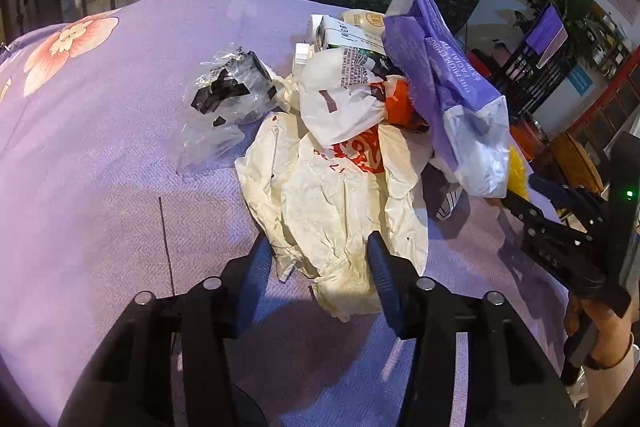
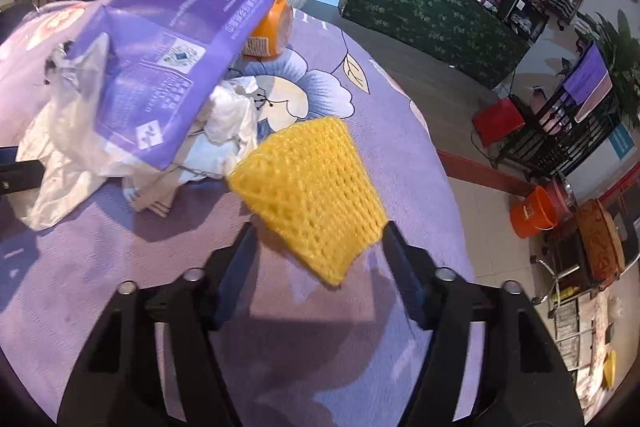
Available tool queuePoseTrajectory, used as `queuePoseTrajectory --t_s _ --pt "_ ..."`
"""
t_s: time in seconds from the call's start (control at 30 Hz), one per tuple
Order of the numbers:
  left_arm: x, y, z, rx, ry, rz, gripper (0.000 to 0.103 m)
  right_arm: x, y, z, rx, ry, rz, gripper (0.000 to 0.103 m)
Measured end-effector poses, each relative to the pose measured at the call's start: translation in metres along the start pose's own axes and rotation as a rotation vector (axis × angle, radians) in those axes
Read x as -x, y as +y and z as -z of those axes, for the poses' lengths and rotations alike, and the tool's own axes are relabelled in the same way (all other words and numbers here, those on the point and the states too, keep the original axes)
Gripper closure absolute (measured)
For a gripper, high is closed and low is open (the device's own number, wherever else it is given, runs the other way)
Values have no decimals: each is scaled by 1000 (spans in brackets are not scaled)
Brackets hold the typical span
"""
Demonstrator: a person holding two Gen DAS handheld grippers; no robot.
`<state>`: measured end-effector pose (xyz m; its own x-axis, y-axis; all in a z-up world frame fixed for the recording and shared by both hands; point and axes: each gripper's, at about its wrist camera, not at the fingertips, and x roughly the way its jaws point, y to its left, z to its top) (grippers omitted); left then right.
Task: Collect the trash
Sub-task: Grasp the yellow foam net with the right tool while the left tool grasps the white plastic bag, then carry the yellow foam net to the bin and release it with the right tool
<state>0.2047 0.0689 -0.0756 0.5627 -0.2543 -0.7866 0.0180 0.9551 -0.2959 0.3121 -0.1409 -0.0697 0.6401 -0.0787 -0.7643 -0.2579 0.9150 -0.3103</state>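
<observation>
Left wrist view: my left gripper (image 1: 320, 247) is pinched onto the near edge of the cream bag (image 1: 336, 195), lying on the purple cloth (image 1: 100, 155) in front of the trash pile (image 1: 380, 75). My right gripper (image 2: 318, 241) clamps the yellow net (image 2: 308, 183), just right of that pile.

1. bare purple tablecloth (image 1: 100, 147) lies open left of the trash heap; a gripper can pass there freely
2. the clear plastic wrapper (image 1: 228, 103) sits just beside the cream paper bag (image 1: 340, 203); little gap between
3. the upright purple tissue pack (image 1: 452, 75) walls the heap's right side
4. the yellow foam net (image 2: 316, 195) lies between the pack and the table edge; open cloth nearer the camera
</observation>
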Motion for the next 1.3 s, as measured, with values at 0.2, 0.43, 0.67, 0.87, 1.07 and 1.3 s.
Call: queuePoseTrajectory --t_s 0.2,0.43,0.67,0.87,1.07,1.3 --pt "16 1 8 7 -35 13 74 8 -7 6 -81 -10 -40 89" --pt "53 -1 27 -34 -112 -3 76 42 -13 31 -145 -64 -62 92" --pt "86 -4 48 -45 -160 -5 76 79 -24 54 -223 -121 -104 92" --pt "98 -9 66 -59 -175 -5 76 103 -27 76 -274 -163 -114 92" --pt "103 -28 77 -78 -178 40 76 119 -32 100 -329 -184 -116 92" --pt "100 -71 86 -163 -182 114 76 140 -49 136 -429 -192 -114 92"
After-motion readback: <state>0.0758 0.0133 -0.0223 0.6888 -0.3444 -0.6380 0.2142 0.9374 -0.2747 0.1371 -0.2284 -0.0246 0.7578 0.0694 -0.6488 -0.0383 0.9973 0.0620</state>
